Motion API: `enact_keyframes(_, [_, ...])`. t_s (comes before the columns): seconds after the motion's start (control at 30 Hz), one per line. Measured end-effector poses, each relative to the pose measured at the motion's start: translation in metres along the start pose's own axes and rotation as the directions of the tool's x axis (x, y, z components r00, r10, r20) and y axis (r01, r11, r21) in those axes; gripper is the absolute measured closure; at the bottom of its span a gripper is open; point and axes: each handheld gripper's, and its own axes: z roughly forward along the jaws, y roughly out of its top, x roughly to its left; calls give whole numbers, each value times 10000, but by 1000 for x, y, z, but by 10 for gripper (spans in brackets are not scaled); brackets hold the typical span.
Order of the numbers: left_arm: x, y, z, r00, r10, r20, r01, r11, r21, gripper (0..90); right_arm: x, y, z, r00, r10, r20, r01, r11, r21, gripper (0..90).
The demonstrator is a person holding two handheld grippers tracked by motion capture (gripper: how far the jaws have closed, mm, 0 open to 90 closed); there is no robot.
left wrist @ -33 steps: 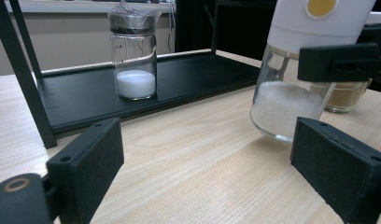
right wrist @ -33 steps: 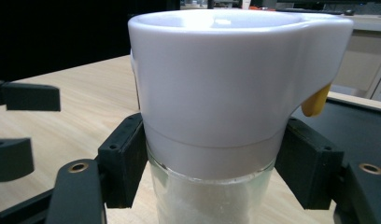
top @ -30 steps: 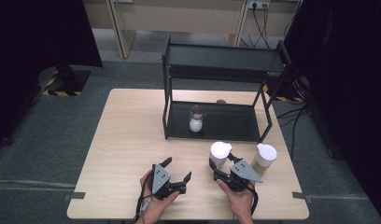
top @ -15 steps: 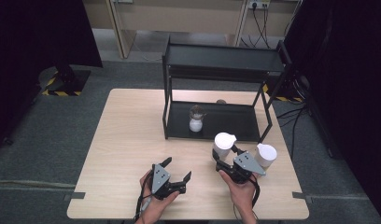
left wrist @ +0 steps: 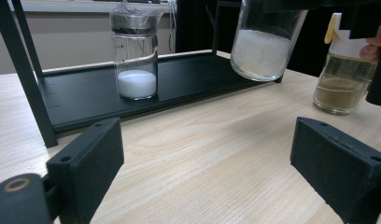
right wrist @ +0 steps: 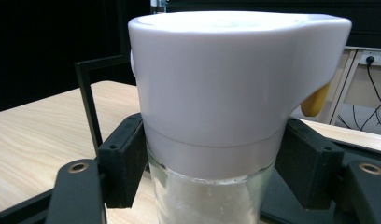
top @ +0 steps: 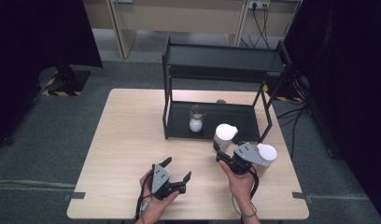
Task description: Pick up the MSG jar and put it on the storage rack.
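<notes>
High view: 1 table [top: 123, 140], 1 black rack [top: 226, 60] with 2 shelves, and 3 jars. 1 small jar [top: 195, 119] stands on the lower shelf; 1 white-lidded jar [top: 224, 136] is at the rack's front edge, held by the right gripper [top: 226, 156]; 1 more capped jar [top: 265, 156] stands just right of that hand. The held jar's long axis runs about upright, lid up. The left gripper [top: 177, 172] rests near the table's front edge, jaws spread, nothing between them.

Left gripper view: its 2 jaws stand wide apart over bare wood. The small jar [left wrist: 135, 51] sits upright on the shelf [left wrist: 86, 93], about a third full of white powder. The held jar's glass bottom [left wrist: 265, 42] hangs clear of the table, slightly tilted, with white grains inside. The third jar [left wrist: 342, 70] stands on the table, holding brownish grains under a white cap with a yellow tab.

Right gripper view: the 2 jaws press the glass just below the lid [right wrist: 226, 84], 1 on each side. The lid is white, wide and smooth, with a yellow tab at its right; white grains show through the glass beneath.
</notes>
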Motion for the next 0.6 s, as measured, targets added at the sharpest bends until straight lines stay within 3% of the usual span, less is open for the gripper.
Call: enact_keyframes(0.6, [0,0,0,10000,-19,-4,19,10000,6,91,-9,3,23,9990,208,388,-214,9997,133,308])
